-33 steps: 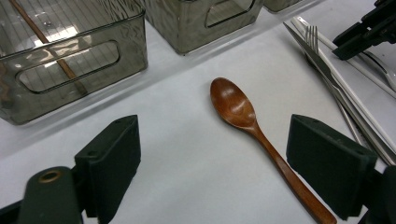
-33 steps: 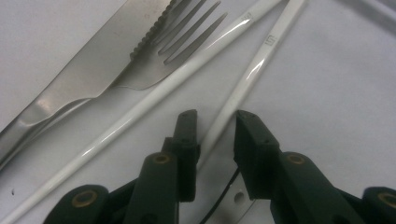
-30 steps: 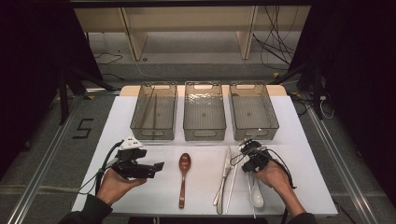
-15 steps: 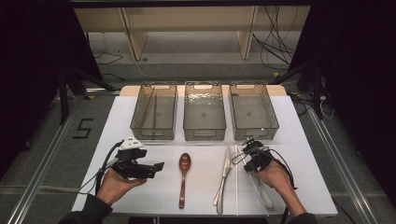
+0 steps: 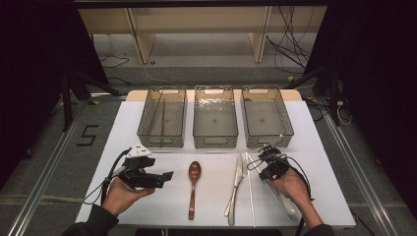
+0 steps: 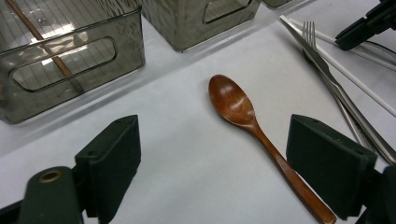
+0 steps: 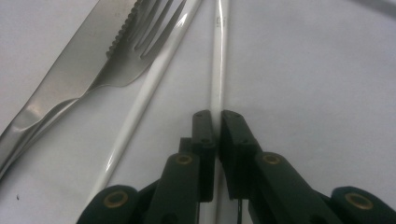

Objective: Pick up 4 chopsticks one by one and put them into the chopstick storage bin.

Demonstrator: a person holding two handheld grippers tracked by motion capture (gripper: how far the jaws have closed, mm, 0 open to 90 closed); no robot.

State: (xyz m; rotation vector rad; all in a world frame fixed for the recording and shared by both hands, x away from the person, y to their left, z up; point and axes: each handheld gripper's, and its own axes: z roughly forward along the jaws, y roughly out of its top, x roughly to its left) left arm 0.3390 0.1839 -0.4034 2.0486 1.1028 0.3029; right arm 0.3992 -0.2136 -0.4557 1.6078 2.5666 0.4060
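White tabletop is carrying the cutlery below three bins. On it, the right gripper is pinching one white chopstick, its jaws having just been closing onto it. Meanwhile the left gripper is hanging wide open, holding nothing, above a wooden spoon.

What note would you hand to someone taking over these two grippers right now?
Right gripper: fingers have just been closing, now shut on one white chopstick lying on the table; not lifted yet.
Left gripper: open, idle by the wooden spoon.
Second white chopstick, knife and fork lie beside it.
Done: a brown chopstick sits in the left bin.
Left: likely sort the remaining utensils into the bins.
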